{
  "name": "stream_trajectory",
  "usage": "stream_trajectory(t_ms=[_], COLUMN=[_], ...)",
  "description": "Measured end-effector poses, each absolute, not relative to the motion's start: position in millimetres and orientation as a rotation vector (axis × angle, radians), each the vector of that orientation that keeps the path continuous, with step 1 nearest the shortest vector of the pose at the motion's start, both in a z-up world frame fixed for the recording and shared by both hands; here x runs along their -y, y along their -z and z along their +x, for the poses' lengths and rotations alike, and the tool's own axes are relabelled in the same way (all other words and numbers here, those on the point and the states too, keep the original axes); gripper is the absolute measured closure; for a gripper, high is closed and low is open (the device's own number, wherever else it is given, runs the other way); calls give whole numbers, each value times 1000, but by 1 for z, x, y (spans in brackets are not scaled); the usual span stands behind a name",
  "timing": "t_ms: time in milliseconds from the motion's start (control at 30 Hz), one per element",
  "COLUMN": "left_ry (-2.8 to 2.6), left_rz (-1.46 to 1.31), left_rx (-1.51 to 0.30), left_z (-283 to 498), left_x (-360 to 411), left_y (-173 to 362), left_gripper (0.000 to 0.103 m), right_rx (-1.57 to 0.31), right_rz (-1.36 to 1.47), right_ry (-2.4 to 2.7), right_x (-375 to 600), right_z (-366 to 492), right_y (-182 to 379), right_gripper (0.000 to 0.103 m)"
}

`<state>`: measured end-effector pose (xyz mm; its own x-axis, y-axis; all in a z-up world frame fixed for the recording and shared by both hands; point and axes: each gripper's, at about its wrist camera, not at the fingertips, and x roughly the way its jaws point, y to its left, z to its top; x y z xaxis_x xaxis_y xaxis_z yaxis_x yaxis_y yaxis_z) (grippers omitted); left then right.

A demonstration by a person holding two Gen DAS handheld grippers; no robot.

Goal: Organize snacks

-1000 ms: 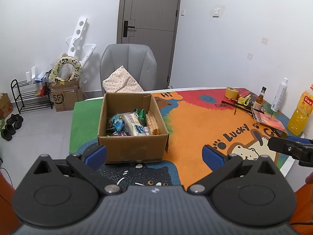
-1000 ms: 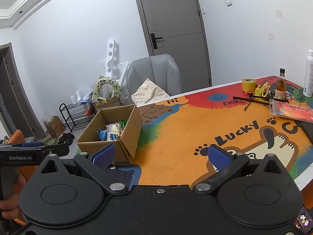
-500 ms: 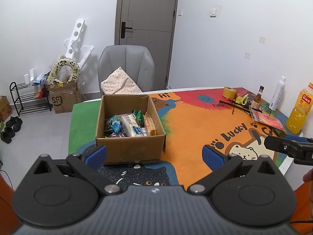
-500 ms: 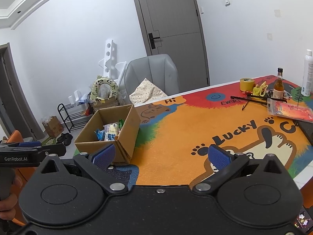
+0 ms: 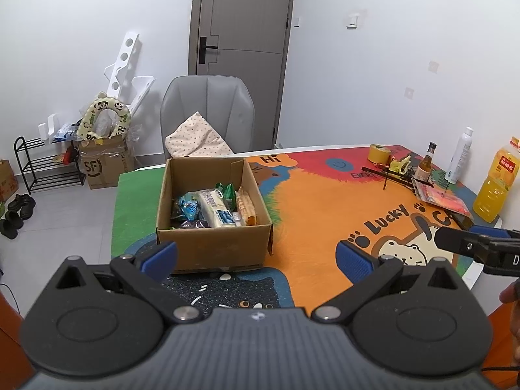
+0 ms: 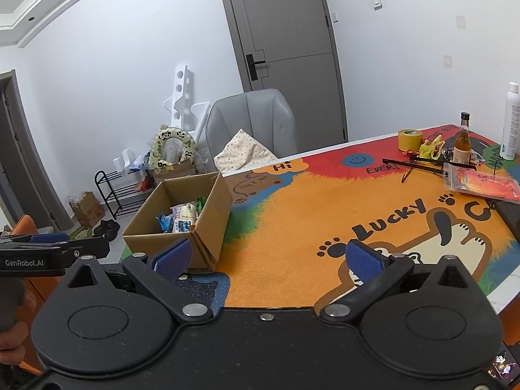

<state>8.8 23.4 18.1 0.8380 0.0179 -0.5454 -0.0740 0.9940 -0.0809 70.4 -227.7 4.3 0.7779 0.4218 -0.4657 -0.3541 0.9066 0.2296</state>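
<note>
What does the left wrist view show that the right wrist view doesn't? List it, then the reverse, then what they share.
Only the left wrist view shows the orange juice bottle and the biscuit pack against the right wall of the cardboard box. Only the right wrist view shows the dark doorway and the ceiling moulding. Both show the box of snacks, the tape roll, the grey chair and both grippers' fingers open.

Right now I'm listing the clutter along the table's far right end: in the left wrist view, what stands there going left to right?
Yellow tape roll → brown glass bottle → white spray bottle → orange juice bottle.
</note>
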Motion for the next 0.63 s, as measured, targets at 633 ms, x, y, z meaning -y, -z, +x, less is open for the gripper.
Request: stream_trajectory(t_ms=[633], left_ry=[-42], left_rz=[-87], left_rx=[-565], left_z=[10], left_x=[-17], left_y=[-17], left_gripper=[0], right_rx=[-533], right_rz=[137], right_ry=[-413], right_x=[229], right_z=[71], right_y=[-4], right_gripper=[0])
